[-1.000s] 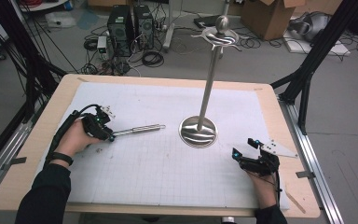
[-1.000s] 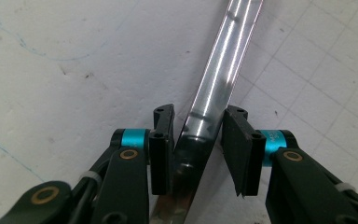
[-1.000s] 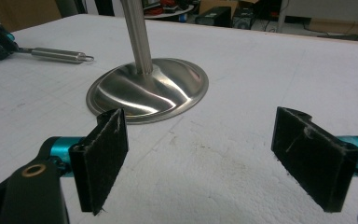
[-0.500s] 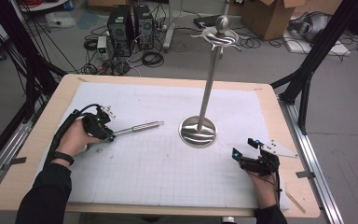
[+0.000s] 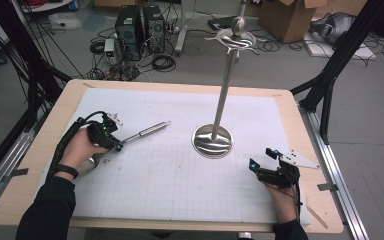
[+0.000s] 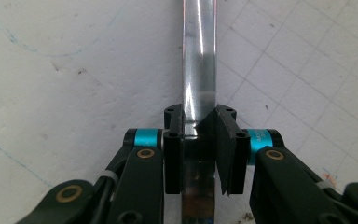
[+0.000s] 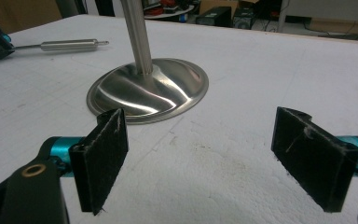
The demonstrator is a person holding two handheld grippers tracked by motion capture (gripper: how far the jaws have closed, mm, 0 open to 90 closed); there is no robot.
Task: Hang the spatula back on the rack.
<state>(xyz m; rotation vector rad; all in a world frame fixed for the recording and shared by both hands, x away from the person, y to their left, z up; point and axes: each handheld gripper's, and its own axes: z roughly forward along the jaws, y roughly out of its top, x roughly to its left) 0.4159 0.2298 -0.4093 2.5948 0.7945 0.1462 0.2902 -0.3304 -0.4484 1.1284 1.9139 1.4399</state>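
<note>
A tall steel stand [image 5: 225, 85] rises from a round base [image 5: 213, 141] near the middle of the white gridded mat [image 5: 180, 180]; hooks ring its top [image 5: 236, 37]. My left gripper [image 5: 111, 141] is shut on the flat shaft of a steel utensil [image 5: 145, 132], whose round handle points right and away toward the stand. The left gripper view shows the jaws of the left gripper [image 6: 199, 135] clamped on that flat shaft [image 6: 198, 56]. My right gripper [image 5: 262, 162] is open, low over the mat right of the base. In its own view, the right gripper [image 7: 214, 158] faces the base [image 7: 149, 88].
The mat lies on a wooden table [image 5: 310, 150]. A shiny rounded metal part [image 5: 92, 162] shows under the left hand. Computer towers [image 5: 140, 25], cables and cardboard boxes [image 5: 285, 17] sit on the floor beyond the table. Black frame struts [image 5: 330, 75] stand at both sides.
The utensil's handle end has swung a little away from me and toward the left. The right gripper has stayed where it was, open.
</note>
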